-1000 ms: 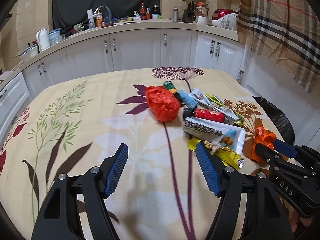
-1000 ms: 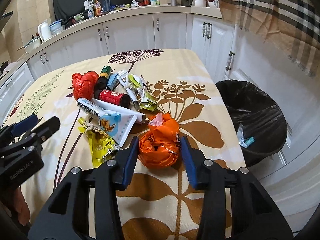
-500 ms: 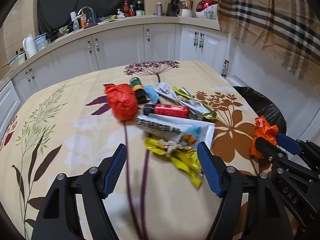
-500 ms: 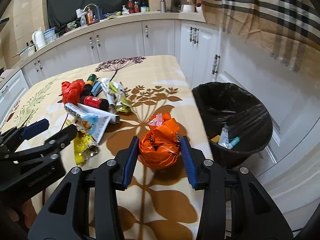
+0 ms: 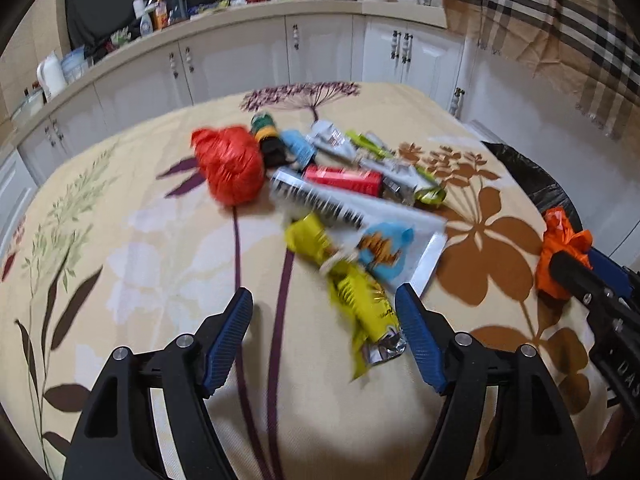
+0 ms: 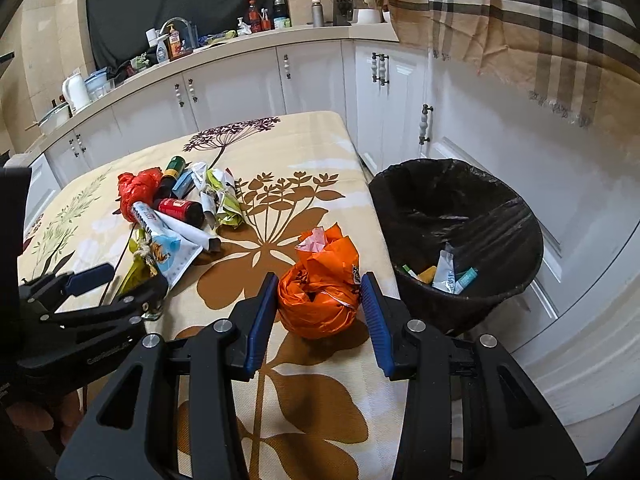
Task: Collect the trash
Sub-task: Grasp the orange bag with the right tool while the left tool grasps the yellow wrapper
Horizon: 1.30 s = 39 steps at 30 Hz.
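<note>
My right gripper (image 6: 320,300) is shut on a crumpled orange plastic bag (image 6: 320,292), held above the table's right edge beside the black-lined trash bin (image 6: 496,200). The bag also shows in the left wrist view (image 5: 560,256). My left gripper (image 5: 324,320) is open just above a yellow wrapper (image 5: 360,296), which lies partly between its fingers. Beyond it lie a white-and-blue snack packet (image 5: 372,232), a red can (image 5: 344,178), a red plastic bag (image 5: 230,166) and several more wrappers.
The bin (image 6: 452,276) holds a few wrappers at the bottom. The table (image 5: 120,240) has a floral cloth. White cabinets (image 6: 240,84) and a cluttered counter stand behind. A plaid curtain (image 6: 520,20) hangs at the right.
My right gripper has carried the orange bag up and to the right, closer to the bin. My left gripper has moved forward and right over the yellow wrapper.
</note>
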{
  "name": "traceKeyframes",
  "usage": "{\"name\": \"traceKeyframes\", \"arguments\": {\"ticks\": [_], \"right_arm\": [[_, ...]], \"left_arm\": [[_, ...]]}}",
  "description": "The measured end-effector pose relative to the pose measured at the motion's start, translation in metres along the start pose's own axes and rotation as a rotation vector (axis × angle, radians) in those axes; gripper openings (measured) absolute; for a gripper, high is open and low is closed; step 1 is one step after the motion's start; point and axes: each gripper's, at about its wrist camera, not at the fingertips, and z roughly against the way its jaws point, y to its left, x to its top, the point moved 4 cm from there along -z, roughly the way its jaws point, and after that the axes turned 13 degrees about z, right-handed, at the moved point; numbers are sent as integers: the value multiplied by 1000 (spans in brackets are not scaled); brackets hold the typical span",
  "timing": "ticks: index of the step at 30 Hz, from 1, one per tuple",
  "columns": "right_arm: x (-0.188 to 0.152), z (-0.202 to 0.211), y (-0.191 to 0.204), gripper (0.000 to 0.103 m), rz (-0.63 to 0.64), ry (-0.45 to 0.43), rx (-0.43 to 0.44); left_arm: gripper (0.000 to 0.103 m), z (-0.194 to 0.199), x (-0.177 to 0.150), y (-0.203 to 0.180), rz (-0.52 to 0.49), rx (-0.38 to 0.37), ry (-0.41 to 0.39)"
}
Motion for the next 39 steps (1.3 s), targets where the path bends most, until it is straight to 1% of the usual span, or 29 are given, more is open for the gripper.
{"name": "traceKeyframes", "arguments": {"ticks": [2, 4, 6, 7, 9, 10, 14, 18, 23, 27, 29, 32, 39], "right_arm": [[-1, 0, 1, 41, -1, 1, 4], [-1, -1, 1, 41, -2, 3, 7], [-2, -1, 2, 41, -2, 4, 10], [-2, -1, 2, 41, -2, 5, 11], [-2, 0, 4, 41, 1, 4, 12], [-2, 0, 4, 41, 2, 4, 11], [-2, 1, 7, 41, 7, 3, 13], [-1, 2, 11, 41, 17, -2, 16], [1, 6, 13, 41, 22, -21, 13], [5, 13, 10, 41, 21, -44, 0], [7, 15, 7, 41, 17, -55, -8], [11, 20, -2, 41, 13, -74, -38], [21, 23, -39, 41, -17, -98, -127]], "left_arm": [[71, 2, -2, 6, 11, 0, -1], [66, 5, -4, 10, 12, 0, -5], [57, 7, -5, 13, 10, 1, -10], [54, 8, -5, 15, 11, 0, -12], [41, 9, -4, 17, 8, -1, -17], [38, 10, -4, 18, 6, 0, -20], [32, 12, -3, 24, 31, -32, -20], [29, 14, -4, 27, 36, -47, -26], [28, 19, -5, 30, 49, -51, -36], [28, 31, -3, 29, 36, -50, -72], [28, 40, 0, 25, 20, -49, -105], [28, 48, 6, 16, -2, -68, -131], [28, 52, 26, -24, -59, -142, -179]]}}
